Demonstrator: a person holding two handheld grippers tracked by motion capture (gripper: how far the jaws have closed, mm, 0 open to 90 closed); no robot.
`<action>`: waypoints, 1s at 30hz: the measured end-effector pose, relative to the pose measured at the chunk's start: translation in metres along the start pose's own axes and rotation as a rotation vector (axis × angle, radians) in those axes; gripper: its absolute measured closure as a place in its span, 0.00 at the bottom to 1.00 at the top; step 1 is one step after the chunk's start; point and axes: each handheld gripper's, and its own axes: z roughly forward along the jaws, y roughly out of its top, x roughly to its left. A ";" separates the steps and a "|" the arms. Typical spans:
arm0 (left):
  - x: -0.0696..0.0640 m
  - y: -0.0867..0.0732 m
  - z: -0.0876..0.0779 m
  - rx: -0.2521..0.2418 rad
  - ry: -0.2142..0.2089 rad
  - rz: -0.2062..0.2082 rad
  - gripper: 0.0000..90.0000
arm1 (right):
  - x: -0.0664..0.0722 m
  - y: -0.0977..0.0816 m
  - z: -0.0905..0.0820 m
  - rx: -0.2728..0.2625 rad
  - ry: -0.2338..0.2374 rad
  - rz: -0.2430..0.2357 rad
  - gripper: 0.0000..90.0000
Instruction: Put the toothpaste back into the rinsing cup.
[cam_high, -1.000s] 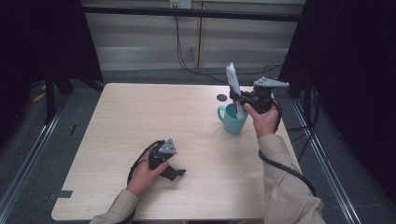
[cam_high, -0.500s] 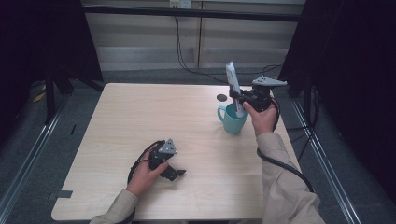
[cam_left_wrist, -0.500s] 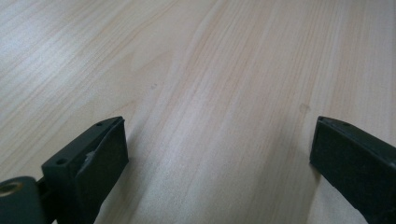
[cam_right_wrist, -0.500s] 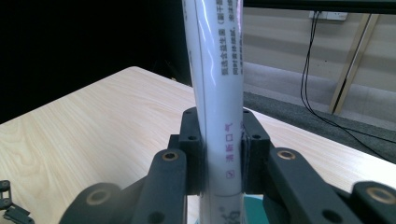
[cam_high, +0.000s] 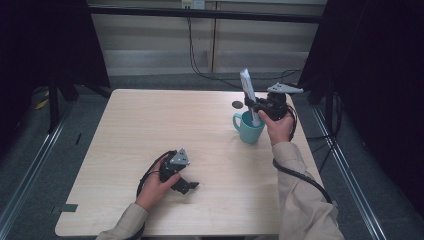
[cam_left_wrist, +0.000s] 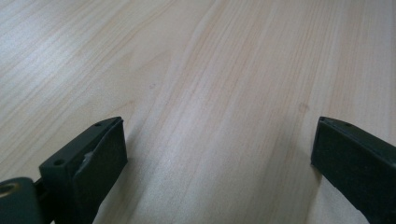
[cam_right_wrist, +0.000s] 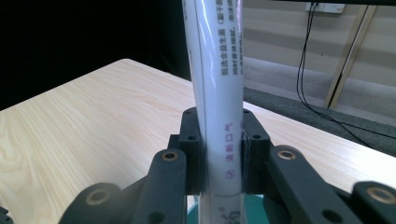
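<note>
Right claw is clamped on a white toothpaste tube, long axis upright, its lower end dipping into the teal mug directly below the claw. Left claw just rests spread open on the desk, well away from both.

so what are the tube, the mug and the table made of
Tube: seemingly soft glossy plastic, white with printed text and a long sheen.
Mug: likely glazed ceramic, smooth teal; plastic is possible.
Table: pale wood grain, matte, probably laminate rather than solid wood.
</note>
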 end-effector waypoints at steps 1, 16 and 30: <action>0.000 0.000 0.000 0.000 -0.001 0.002 0.04 | 0.000 -0.001 0.001 0.001 -0.004 -0.002 0.83; -0.001 0.000 0.000 0.000 -0.002 -0.001 0.03 | -0.003 -0.010 0.006 0.023 -0.015 -0.001 0.83; -0.002 -0.001 0.000 -0.001 0.000 -0.003 0.03 | -0.005 -0.025 0.011 0.073 -0.029 0.019 0.82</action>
